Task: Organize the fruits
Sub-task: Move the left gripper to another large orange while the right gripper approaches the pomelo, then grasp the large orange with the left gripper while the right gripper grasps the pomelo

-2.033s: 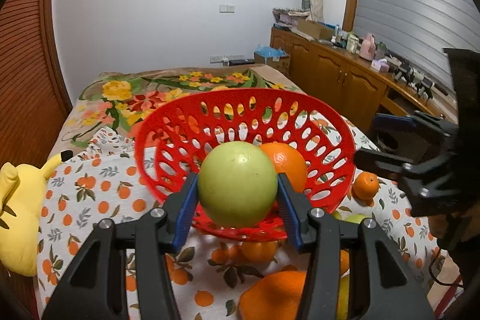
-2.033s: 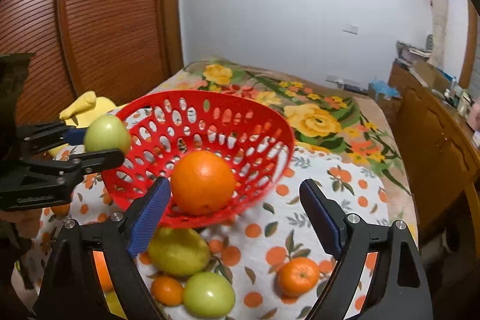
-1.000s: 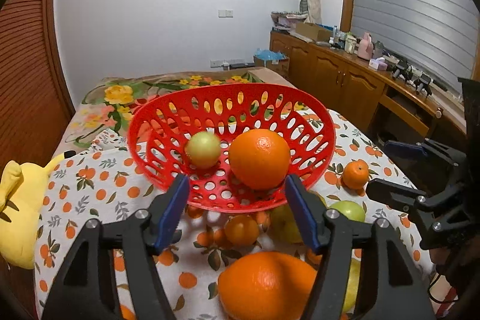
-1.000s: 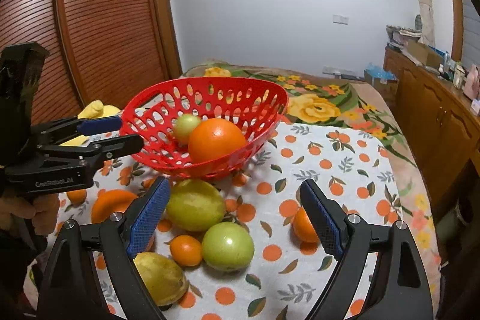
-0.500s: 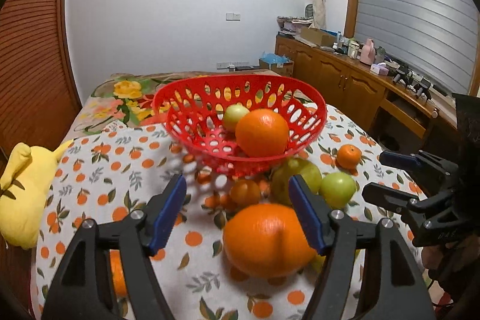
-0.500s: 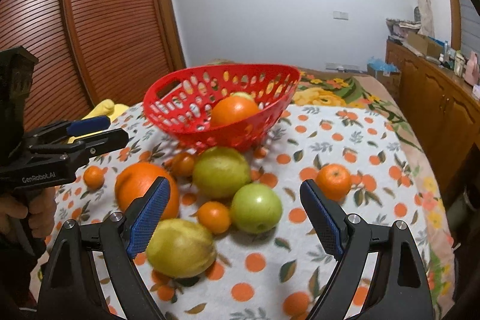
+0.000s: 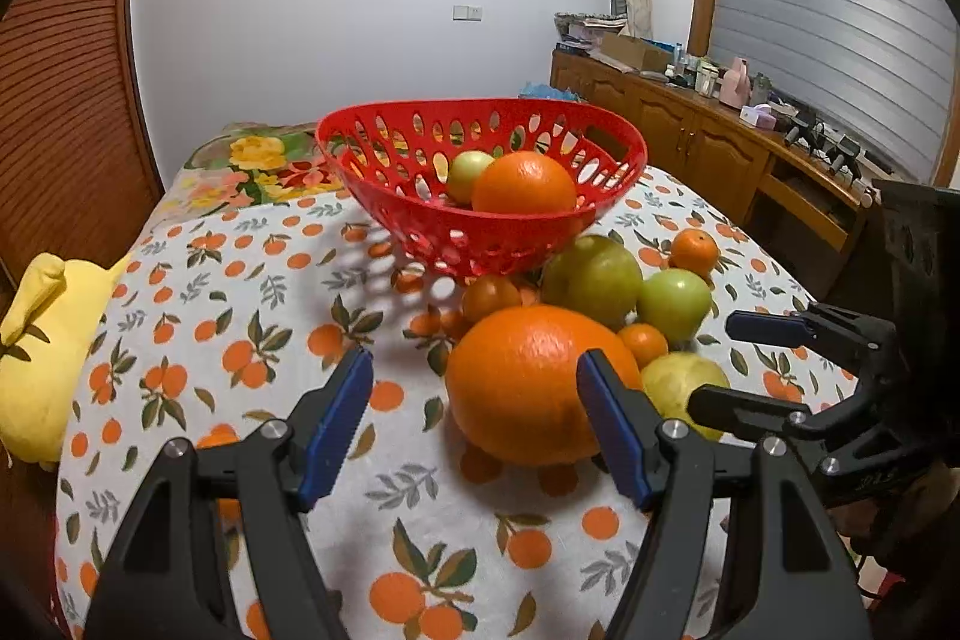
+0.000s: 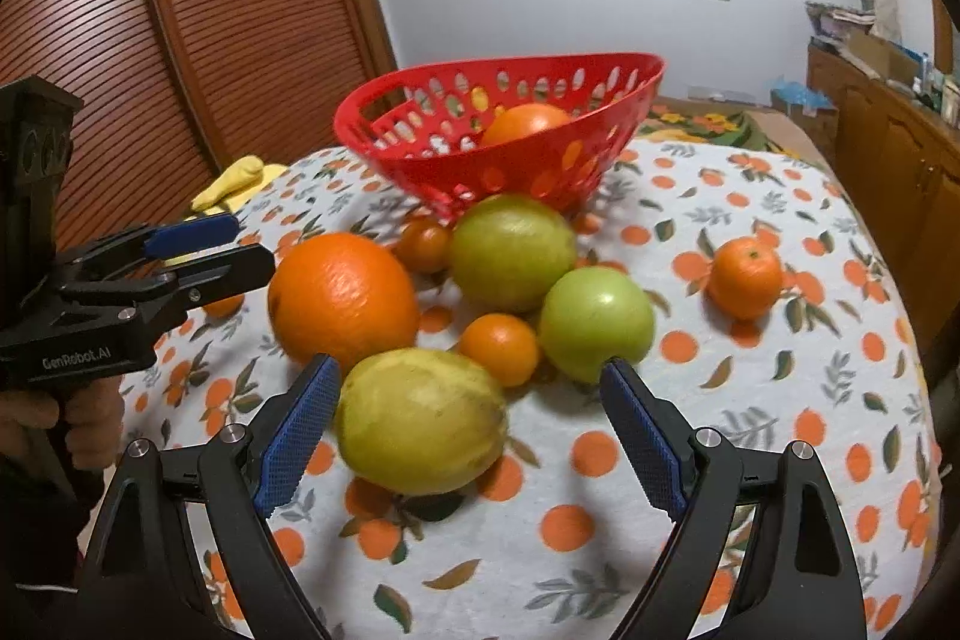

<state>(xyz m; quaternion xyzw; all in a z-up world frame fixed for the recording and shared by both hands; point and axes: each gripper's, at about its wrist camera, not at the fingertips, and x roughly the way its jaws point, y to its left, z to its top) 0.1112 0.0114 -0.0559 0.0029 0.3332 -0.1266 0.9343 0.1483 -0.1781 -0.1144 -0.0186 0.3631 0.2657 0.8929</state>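
While the red basket at the far side of the cloth-covered desk already holds an orange and a small green fruit, most fruit lies loose in front of it. The big orange sits nearest the left tool, whose jaws stand apart and empty, off to its left; shifting right to centre it before closing should help. The right tool, jaws also apart, faces the yellow-green fruit; a gentle, centred squeeze would suit it. Small tangerines can wait.
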